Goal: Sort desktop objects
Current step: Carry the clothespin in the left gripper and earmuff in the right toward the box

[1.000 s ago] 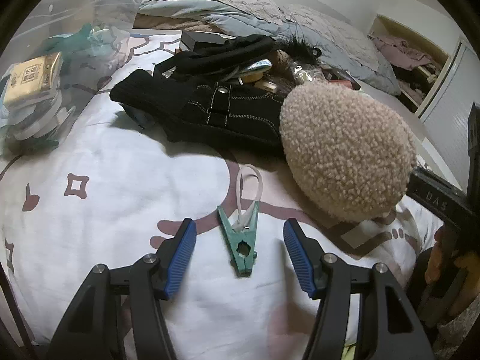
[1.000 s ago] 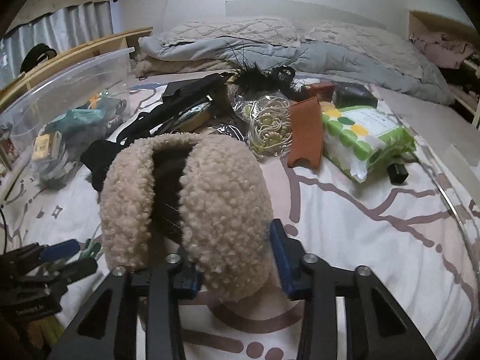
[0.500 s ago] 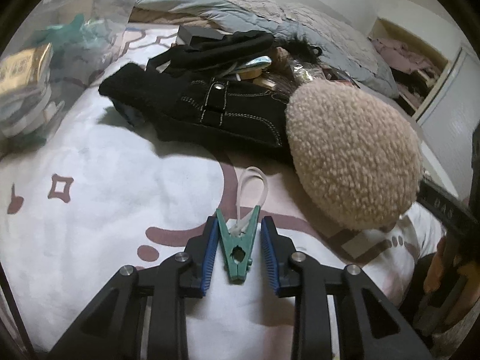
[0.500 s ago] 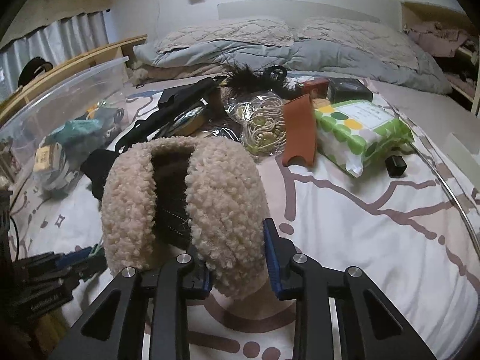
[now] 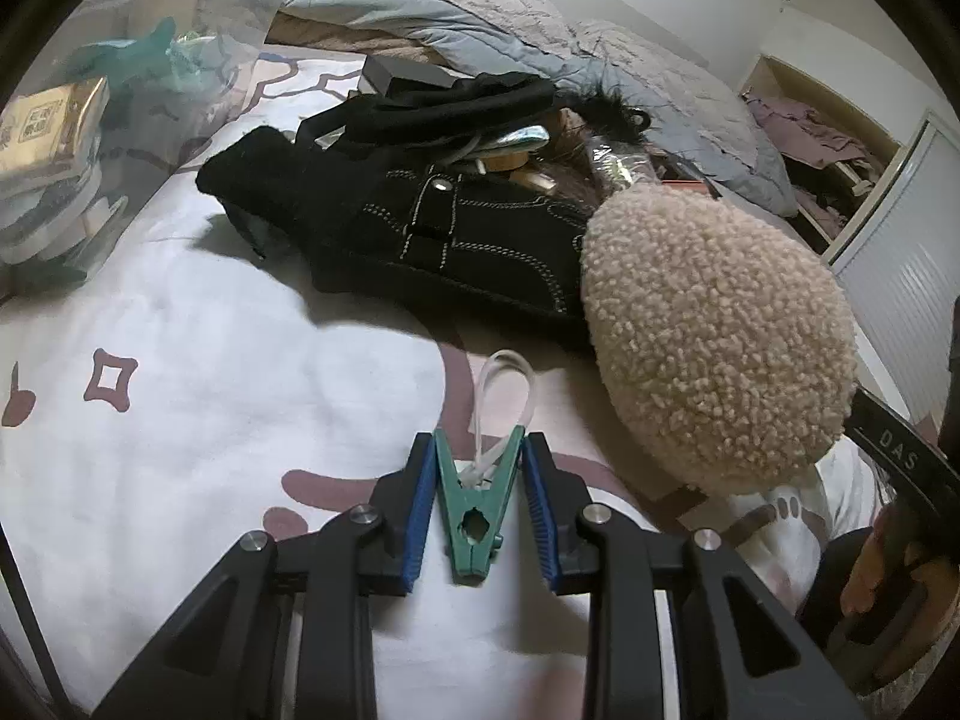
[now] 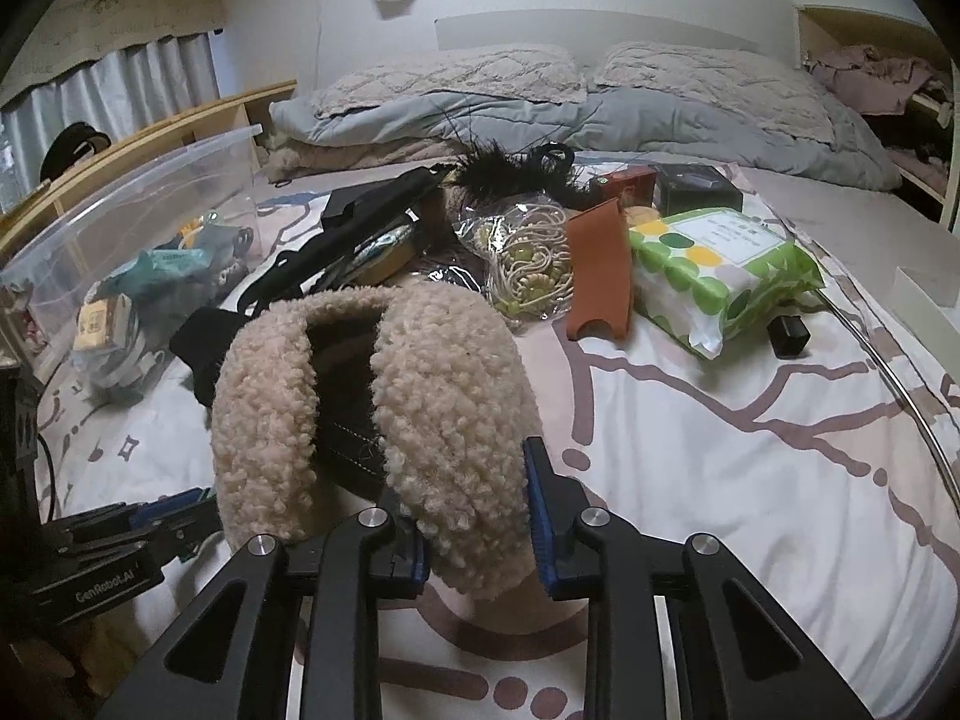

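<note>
Bedsheet white with mauve lines, pillows behind, clear bin left.

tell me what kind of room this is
Most likely a bedroom: the things being sorted lie on a bed's patterned sheet, with two pillows and a rumpled grey duvet at its head. A curtained window sits off to the left.

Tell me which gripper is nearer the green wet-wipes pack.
Right. The right gripper is closing on the fleece cuff, with the wet-wipes pack ahead to its right; the left gripper, gripping the green clip, sits farther left.
</note>
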`<state>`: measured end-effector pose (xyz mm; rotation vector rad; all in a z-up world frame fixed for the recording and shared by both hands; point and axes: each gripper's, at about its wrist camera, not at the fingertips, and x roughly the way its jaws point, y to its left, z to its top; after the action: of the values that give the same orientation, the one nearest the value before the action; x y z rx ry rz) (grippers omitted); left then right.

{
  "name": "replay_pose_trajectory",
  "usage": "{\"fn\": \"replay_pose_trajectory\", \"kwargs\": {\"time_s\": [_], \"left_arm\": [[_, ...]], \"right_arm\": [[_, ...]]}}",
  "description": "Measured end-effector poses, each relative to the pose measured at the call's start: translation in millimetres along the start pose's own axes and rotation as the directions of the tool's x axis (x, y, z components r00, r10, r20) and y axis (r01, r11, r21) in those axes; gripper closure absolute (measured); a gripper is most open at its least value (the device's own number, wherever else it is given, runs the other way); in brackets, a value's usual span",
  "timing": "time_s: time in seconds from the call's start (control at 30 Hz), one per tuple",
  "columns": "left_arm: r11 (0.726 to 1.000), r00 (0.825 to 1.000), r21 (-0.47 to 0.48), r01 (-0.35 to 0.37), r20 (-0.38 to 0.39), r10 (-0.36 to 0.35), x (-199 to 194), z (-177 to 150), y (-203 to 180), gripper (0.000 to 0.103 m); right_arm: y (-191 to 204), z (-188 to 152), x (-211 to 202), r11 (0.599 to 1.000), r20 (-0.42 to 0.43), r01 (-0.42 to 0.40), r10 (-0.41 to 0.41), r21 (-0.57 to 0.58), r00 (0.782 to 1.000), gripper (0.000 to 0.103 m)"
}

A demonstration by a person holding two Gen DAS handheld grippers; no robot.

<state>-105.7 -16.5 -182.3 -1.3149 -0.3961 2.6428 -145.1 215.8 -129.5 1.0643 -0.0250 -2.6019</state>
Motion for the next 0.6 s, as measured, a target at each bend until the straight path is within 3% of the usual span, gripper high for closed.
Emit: {"fn": "replay_pose_trajectory", "kwargs": {"time_s": [0.6], "left_arm": [[0.999, 0.996, 0.043, 0.002, 0.084, -0.005, -37, 10, -10, 0.074]], "right_arm": [[-23, 22, -48, 0.995, 0.128, -0.06, 0.05, 0.081, 0.991, 0.082]]}}
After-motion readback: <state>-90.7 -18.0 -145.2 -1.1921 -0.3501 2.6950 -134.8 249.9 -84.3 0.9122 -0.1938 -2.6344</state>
